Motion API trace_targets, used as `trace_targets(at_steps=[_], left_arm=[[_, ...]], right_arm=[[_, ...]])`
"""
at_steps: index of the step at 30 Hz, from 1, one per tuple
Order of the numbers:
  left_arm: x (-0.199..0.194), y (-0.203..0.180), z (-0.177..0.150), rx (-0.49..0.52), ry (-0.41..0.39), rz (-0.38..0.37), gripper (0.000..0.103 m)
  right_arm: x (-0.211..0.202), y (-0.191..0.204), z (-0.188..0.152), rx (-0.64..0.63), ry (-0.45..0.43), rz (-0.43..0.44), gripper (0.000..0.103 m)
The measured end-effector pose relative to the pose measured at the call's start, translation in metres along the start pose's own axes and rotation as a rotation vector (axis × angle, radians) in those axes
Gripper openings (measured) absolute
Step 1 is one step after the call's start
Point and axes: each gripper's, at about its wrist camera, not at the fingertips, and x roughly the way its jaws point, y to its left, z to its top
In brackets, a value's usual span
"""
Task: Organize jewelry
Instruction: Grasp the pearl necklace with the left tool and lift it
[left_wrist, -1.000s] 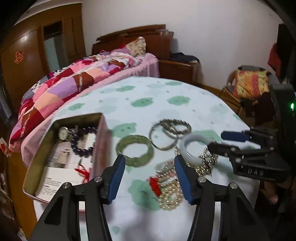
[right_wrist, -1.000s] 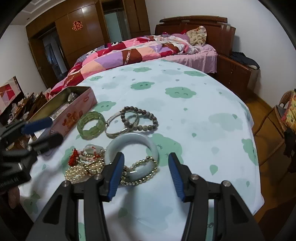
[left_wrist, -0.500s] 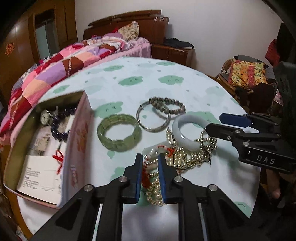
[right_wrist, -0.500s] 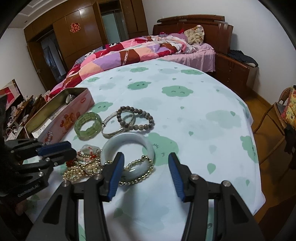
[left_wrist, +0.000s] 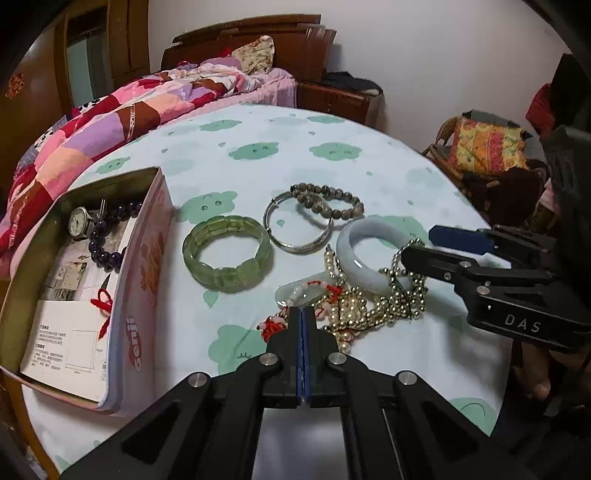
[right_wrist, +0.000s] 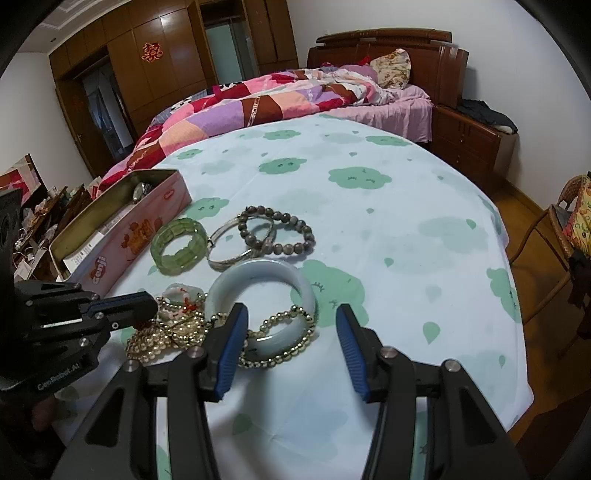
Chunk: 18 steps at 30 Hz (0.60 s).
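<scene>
Jewelry lies on a round table with a cloud-print cloth (left_wrist: 258, 122). A green stone bracelet (left_wrist: 226, 253), a silver bangle (left_wrist: 298, 229), a grey bead bracelet (left_wrist: 328, 201), a pale jade bangle (left_wrist: 373, 254) and a tangle of pearl and gold bead strands with red thread (left_wrist: 362, 302) sit together. My left gripper (left_wrist: 303, 314) is shut at the near edge of the tangle; whether it pinches a strand is hidden. My right gripper (right_wrist: 291, 325) is open, its left finger over the jade bangle (right_wrist: 258, 280) and gold beads (right_wrist: 280, 343).
An open pink tin (left_wrist: 140, 273) at the left holds a watch, a dark bead bracelet and papers; it also shows in the right wrist view (right_wrist: 122, 232). A bed (right_wrist: 295, 96) stands behind the table and a chair (left_wrist: 487, 155) to the right.
My left gripper went from wide open to fully shut while moving forward to the pearl tangle. The right gripper stayed open and barely moved.
</scene>
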Motion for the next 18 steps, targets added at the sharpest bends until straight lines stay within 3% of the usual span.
trace_targets(at_steps=[1,3,4,5,9,18], left_arm=[[0.0,-0.002,0.0,0.01,0.0,0.013,0.004],[-0.002,-0.004,-0.002,0.022,-0.001,0.013,0.028],[-0.004,-0.005,-0.002,0.027,-0.012,0.013,0.048],[-0.009,-0.007,-0.004,0.033,-0.032,0.02,0.058],[-0.013,-0.007,-0.003,0.04,-0.058,-0.012,0.058],[0.001,-0.007,-0.007,0.037,0.004,-0.052,0.058]], right_arm=[[0.0,0.0,0.0,-0.001,-0.001,-0.001,0.053],[-0.001,0.001,0.001,-0.003,-0.001,-0.002,0.053],[-0.002,0.001,0.0,-0.003,-0.003,-0.003,0.053],[-0.001,0.001,0.0,-0.001,-0.004,-0.003,0.053],[-0.003,0.0,0.001,0.006,-0.008,-0.008,0.053],[-0.003,0.003,0.0,0.0,-0.006,-0.007,0.053]])
